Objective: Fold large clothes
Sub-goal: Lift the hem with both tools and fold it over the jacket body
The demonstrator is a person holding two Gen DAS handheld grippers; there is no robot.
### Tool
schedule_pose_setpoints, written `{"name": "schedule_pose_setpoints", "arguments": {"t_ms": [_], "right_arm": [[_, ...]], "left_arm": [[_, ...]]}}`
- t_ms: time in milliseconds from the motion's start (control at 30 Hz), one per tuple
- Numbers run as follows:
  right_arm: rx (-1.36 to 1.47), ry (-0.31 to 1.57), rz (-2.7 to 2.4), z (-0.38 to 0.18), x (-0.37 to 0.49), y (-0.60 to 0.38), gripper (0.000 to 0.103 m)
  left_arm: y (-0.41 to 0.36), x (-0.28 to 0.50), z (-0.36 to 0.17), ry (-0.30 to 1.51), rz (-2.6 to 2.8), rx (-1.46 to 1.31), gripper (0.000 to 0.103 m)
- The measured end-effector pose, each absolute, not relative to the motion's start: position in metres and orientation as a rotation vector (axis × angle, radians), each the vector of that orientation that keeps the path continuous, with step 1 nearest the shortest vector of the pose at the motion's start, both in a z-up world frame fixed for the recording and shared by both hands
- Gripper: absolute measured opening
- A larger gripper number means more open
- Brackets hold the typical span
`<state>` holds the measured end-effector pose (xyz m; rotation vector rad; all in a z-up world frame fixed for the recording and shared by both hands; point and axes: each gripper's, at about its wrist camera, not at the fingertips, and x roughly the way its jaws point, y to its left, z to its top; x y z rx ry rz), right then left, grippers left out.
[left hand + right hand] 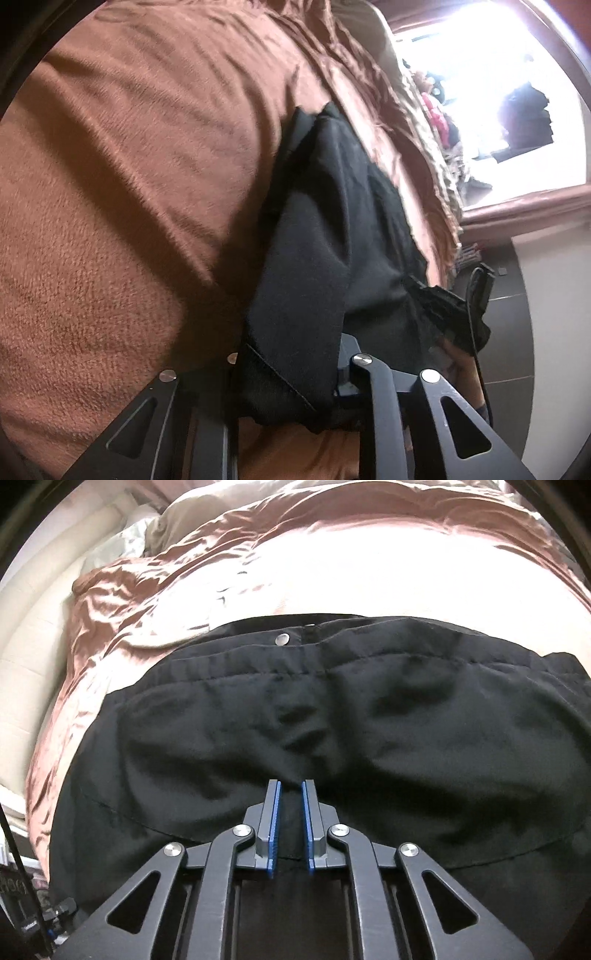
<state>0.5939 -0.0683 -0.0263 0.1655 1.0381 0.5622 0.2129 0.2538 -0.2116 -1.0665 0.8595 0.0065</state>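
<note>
Black trousers [332, 716] lie rumpled; right claw [291, 786] pinches them, left claw's [291, 373] grip hidden.

The left gripper [291, 373] is tilted strongly to one side in its own view. Its fingertips cannot be seen — black cloth [332, 236] covers them and fills the gap between the two black linkages. A fold of this cloth runs down between the fingers, so the gripper seems closed on it.

The right gripper [291, 786] points straight forward and is level. Its two fingers [274, 812] with blue pads stand nearly parallel, with a narrow gap between them — the jaws are not fully closed. The tips rest low against the cloth [332, 720], and dark cloth shows in the gap.
</note>
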Motion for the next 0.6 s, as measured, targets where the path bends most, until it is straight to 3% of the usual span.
{"name": "schedule_pose_setpoints", "arguments": {"t_ms": [267,600], "right_arm": [[0.256,0.996,0.665,-0.003,0.540,-0.098,0.011],[0.265,0.988,0.788,-0.025,0.463,-0.160,0.011]], "left_arm": [[0.249,0.211,-0.179,0.778,-0.107,-1.049,0.020],[0.202,0.226,-0.105,0.693,-0.200,-0.910,0.020]]}}
